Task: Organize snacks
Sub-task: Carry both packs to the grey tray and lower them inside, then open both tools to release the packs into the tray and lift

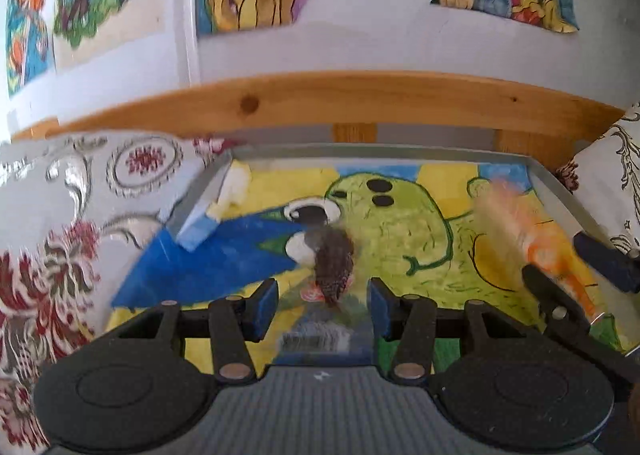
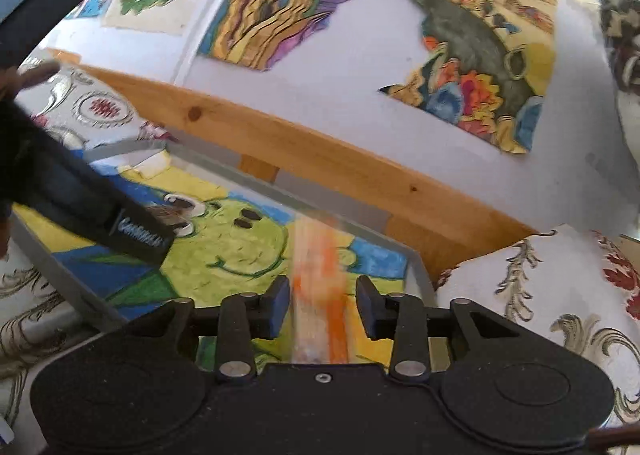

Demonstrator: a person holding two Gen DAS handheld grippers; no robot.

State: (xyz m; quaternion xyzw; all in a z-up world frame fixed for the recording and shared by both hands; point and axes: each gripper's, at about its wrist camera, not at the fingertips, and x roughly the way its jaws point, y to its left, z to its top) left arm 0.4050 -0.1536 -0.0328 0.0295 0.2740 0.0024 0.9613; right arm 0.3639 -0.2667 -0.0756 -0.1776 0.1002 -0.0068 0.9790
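Looking along the left tongs [image 1: 324, 295]: spread wide, pads apart, pinching nothing as far as can be judged. Right between them, and reaching a little ahead, a clear packet [image 1: 334, 263] with a dark brown, ridged snack inside and a barcode at the near end. Smeared while the tongs stay sharp, so probably loose rather than gripped.

Same on the other side: right tongs [image 2: 322, 295] released, with an orange packet [image 2: 320, 275] standing lengthwise in the gap, near the left pad and clear of the right one. Badly blurred, so no reading the print or the exact outline.

Under both packets, a grey-rimmed tray [image 1: 360, 149] lined with a painted green cartoon face. Around the tray, patterned cloth [image 1: 60, 215]. Beyond it, a wooden rail [image 1: 360, 95].

Likely handling, judged from the look alone:
- Light, thin film wrappers, with hardly any weight to fight.
- Slick and crinkly, so apt to slide out of a shallow nip or twist once lifted by a corner.
- Soft walls and probably brittle contents, so close gently and stop at first resistance to avoid crushing the dark snack.
- Best hold across the narrow width near mid-length, pads flat on the faces. Failing that, on the flat sealed end, away from the contents.
- Lying flat, hard to get under, so press one pad down beside the edge and scoop.
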